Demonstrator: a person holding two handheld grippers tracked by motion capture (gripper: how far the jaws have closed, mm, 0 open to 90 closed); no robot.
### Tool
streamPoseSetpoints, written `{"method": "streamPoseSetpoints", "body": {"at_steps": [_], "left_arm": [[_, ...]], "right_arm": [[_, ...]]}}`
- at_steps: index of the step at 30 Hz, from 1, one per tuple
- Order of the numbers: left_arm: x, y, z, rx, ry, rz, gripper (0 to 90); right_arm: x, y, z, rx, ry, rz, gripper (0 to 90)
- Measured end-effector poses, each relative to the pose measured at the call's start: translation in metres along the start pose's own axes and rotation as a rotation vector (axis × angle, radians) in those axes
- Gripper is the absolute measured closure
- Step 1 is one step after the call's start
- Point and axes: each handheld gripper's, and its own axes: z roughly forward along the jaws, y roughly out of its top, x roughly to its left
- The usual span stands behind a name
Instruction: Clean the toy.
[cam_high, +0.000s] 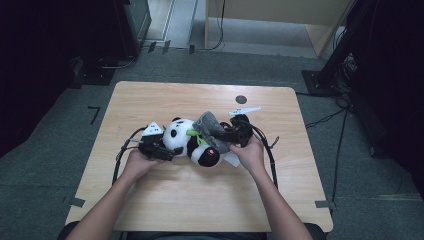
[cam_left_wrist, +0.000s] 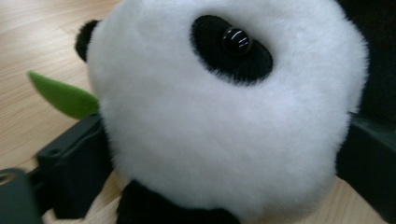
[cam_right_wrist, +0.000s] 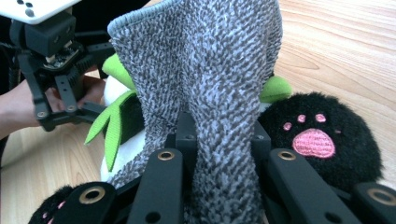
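Holding a toy panda (cam_high: 187, 140) between both tools, you have it lying near the middle of the wooden surface (cam_high: 200, 200). Your left gripper (cam_high: 159, 145) has its fingers (cam_left_wrist: 70, 163) spread around the panda's white head (cam_left_wrist: 224, 116); one finger presses the fur on one side and the other dark finger (cam_left_wrist: 369, 158) sits against the opposite side, so the head is clamped between them. Just past the first finger, a green felt leaf (cam_left_wrist: 60, 95) sticks out from behind the head, above the bare wood. One black ear (cam_left_wrist: 84, 37) shows beyond that same side, and a glossy black eye (cam_left_wrist: 236, 39) faces the camera between the fingers. Your right gripper (cam_high: 231, 135) has its fingers (cam_right_wrist: 161, 186) pinched narrow on a grey knitted cloth (cam_right_wrist: 205, 84), which rises straight up from between them and drapes over the panda's body. Beside the outer finger lies a black paw (cam_right_wrist: 322, 140) with a pink pad, touching the cloth's edge; a second paw (cam_right_wrist: 51, 207) shows at the other finger's base. Green leaves (cam_right_wrist: 114, 126) hang just beyond the cloth on that side. Farther off past the cloth, your left hand (cam_right_wrist: 28, 105) and its tool show against the toy. From above, your hands (cam_high: 250, 152) sit on either side of the panda.
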Motion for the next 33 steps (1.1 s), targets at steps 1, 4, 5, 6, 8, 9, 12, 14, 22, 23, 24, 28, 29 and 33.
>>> {"method": "streamPoseSetpoints", "body": {"at_steps": [1,4,5,6,8,9,12,14,22,23,24,28,29,33], "left_arm": [[-0.001,-0.001,-0.001,-0.003,0.008,-0.005,5.5],[-0.002,-0.003,-0.002,-0.004,0.020,0.002,8.1],[-0.003,-0.003,-0.002,-0.002,0.022,0.000,8.2],[-0.003,-0.003,-0.002,0.000,0.027,0.003,10.1],[-0.004,-0.004,-0.003,0.001,0.030,0.002,12.3],[-0.004,-0.004,-0.003,0.000,0.031,0.003,13.2],[-0.003,-0.005,-0.004,-0.007,0.027,-0.004,13.3],[-0.003,-0.005,-0.004,-0.012,0.026,-0.008,13.2],[-0.005,-0.003,-0.004,-0.017,0.031,-0.032,13.6],[-0.005,-0.003,-0.005,-0.018,0.030,-0.036,14.4],[-0.005,-0.003,-0.005,-0.018,0.032,-0.037,14.8],[-0.007,-0.003,-0.005,-0.015,0.042,-0.042,15.1],[-0.007,-0.003,-0.005,-0.014,0.043,-0.044,15.1],[-0.009,-0.002,-0.005,-0.011,0.052,-0.053,15.1]], "right_arm": [[0.000,-0.001,0.000,-0.004,0.003,0.002,75.2],[0.002,-0.005,-0.002,-0.013,0.005,-0.008,75.5],[0.002,-0.006,-0.003,-0.013,0.005,-0.012,75.5],[0.003,-0.006,-0.005,-0.009,0.002,-0.016,75.5],[0.005,-0.008,-0.008,0.004,-0.006,-0.026,75.5],[0.006,-0.009,-0.010,0.013,-0.015,-0.034,75.6],[0.005,-0.014,-0.018,0.038,-0.033,-0.042,75.6],[0.001,-0.020,-0.023,0.045,-0.038,-0.034,75.4],[-0.017,-0.036,-0.029,0.031,-0.038,-0.004,74.8],[-0.018,-0.036,-0.028,0.031,-0.042,-0.003,74.8],[-0.020,-0.036,-0.028,0.031,-0.040,0.000,74.8],[-0.027,-0.040,-0.029,0.038,-0.040,0.015,75.0],[-0.029,-0.041,-0.029,0.043,-0.045,0.014,75.0],[-0.034,-0.045,-0.031,0.057,-0.070,0.023,75.1]]}}
